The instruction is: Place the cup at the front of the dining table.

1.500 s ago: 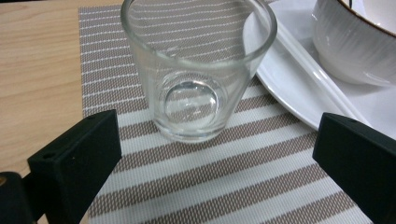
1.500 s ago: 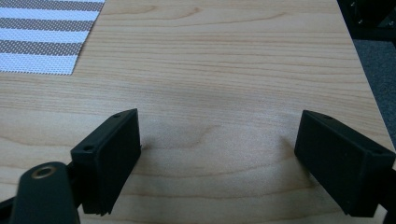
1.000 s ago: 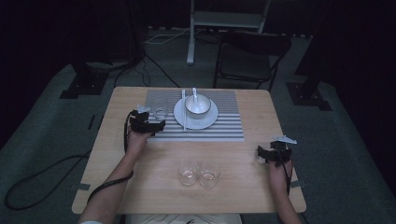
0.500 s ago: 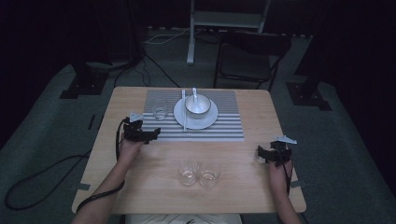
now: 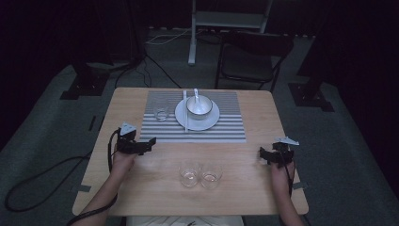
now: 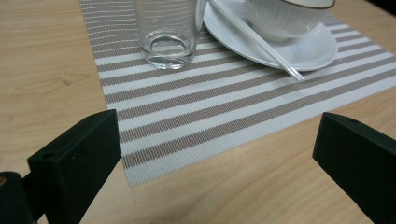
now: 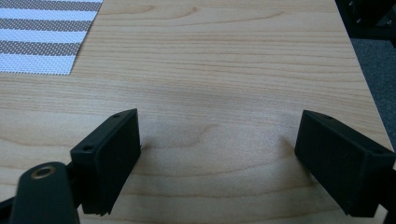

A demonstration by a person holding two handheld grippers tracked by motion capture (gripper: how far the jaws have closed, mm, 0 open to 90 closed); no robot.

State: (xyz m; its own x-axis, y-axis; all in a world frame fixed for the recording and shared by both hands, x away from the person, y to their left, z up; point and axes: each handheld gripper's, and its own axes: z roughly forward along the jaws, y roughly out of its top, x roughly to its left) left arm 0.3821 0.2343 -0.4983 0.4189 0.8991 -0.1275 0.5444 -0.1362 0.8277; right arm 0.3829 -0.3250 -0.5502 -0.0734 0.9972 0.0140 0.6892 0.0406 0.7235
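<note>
A clear glass (image 5: 161, 112) (image 6: 168, 32) stands upright on the striped placemat (image 5: 226, 127) (image 6: 224, 107), left of a white plate (image 5: 211, 121) (image 6: 313, 51). The plate carries a bowl (image 5: 198, 106) (image 6: 285, 16) and a thin white stick (image 5: 185, 113) (image 6: 261, 42). My left gripper (image 5: 147, 143) (image 6: 219, 154) is open and holds nothing. It hovers at the mat's near left corner, short of the glass. Two more glasses (image 5: 189, 174) (image 5: 211, 175) stand side by side near the front edge. My right gripper (image 5: 264, 154) (image 7: 219, 158) stands open over bare wood at the right.
The wooden table (image 5: 254, 188) has its right edge close to the right gripper, and that edge (image 7: 359, 60) also appears in the right gripper view. A mat corner (image 7: 42, 42) lies to that gripper's far left. A dark chair (image 5: 251, 61) stands behind the table.
My left gripper has drawn back from the glass on the mat toward the near left, and the glass stays standing. The right gripper has not moved.
</note>
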